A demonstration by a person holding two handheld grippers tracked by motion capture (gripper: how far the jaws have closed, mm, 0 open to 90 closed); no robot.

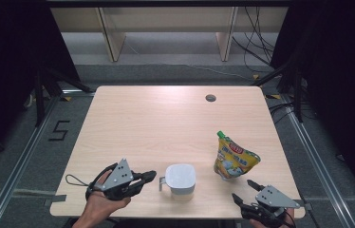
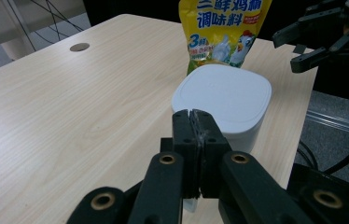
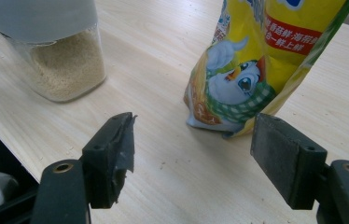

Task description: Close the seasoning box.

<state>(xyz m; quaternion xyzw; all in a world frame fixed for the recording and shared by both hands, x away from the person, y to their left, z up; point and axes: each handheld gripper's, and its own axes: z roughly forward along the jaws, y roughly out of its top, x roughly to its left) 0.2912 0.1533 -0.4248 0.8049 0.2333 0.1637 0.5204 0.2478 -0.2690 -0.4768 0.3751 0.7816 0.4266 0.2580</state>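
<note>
A white-lidded clear container [image 1: 181, 179] of pale granules stands near the front edge of the tabletop [image 1: 156, 123], with a yellow seasoning pouch [image 1: 233, 159] upright just beyond it to the right. The left gripper [image 1: 153, 176] lies just left of the container, its jaws pressed together with nothing between them, tips close to the small handle on the container's side. The right gripper [image 1: 244, 191] hovers in front of the pouch, jaws wide apart and empty.

The risks, as judged from here: closed jaws pushed against the container could shove it toward the pouch or off the near edge rather than take hold of it; the handle looks small, so a grip there may slip or tip the load. The pouch [image 3: 261, 65] stands on a narrow base and would likely topple or crumple if one pad [image 3: 287, 156] of the right gripper [image 3: 196, 154] reached it ahead of the other.

The right gripper view reveals what the high view hides under the lid: granules filling the lower part of the container [image 3: 56, 56]. The left gripper view gives the lid's [image 2: 224, 95] smooth top, the pouch's [image 2: 224, 32] printed characters and the right gripper [image 2: 298, 46] beyond, while the high view alone lays out both hands against the container.
</note>
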